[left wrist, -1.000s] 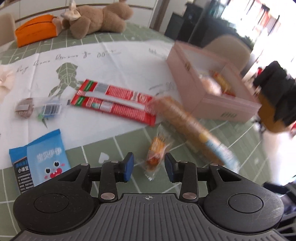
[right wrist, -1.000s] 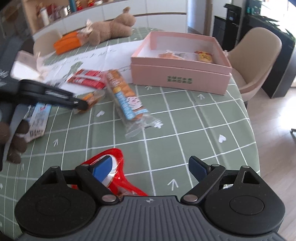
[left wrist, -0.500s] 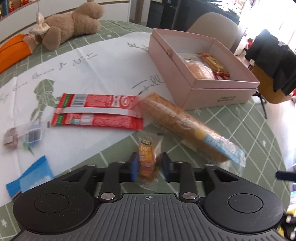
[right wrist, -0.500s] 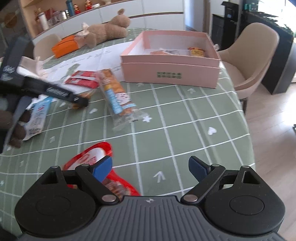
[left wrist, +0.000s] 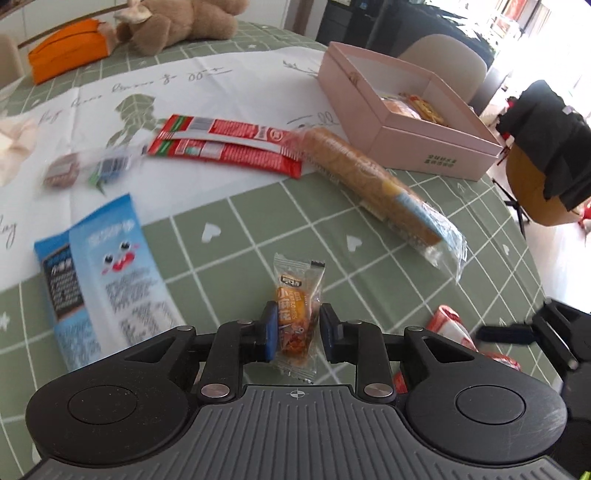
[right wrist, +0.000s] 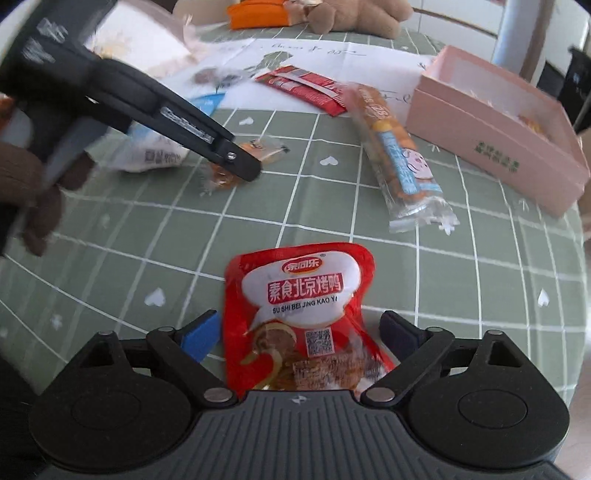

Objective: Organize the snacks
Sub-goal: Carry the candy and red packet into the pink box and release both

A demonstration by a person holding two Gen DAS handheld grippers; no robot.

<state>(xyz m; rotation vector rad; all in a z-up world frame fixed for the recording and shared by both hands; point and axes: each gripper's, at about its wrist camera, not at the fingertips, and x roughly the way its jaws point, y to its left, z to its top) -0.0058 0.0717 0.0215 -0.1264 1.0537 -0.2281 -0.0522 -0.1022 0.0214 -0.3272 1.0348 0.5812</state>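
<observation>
My left gripper (left wrist: 295, 332) is shut on a small orange snack packet (left wrist: 297, 314), held just above the green checked tablecloth; it also shows in the right wrist view (right wrist: 240, 166). My right gripper (right wrist: 295, 334) is open, its fingers either side of a red snack pouch (right wrist: 299, 314) that lies flat on the cloth. An open pink box (left wrist: 402, 110) with a few snacks inside stands at the far right. A long biscuit sleeve (left wrist: 376, 188) lies in front of the box.
Two red stick packets (left wrist: 229, 144), a blue packet (left wrist: 92, 266) and a small clear-wrapped snack (left wrist: 88, 170) lie to the left. A teddy bear (left wrist: 177, 22) and an orange pouch (left wrist: 66, 48) sit at the far edge. A chair (left wrist: 443, 59) stands beyond the box.
My left gripper closed on the small orange packet and holds it now. My right gripper swung left over the red pouch, which now lies between its open fingers.
</observation>
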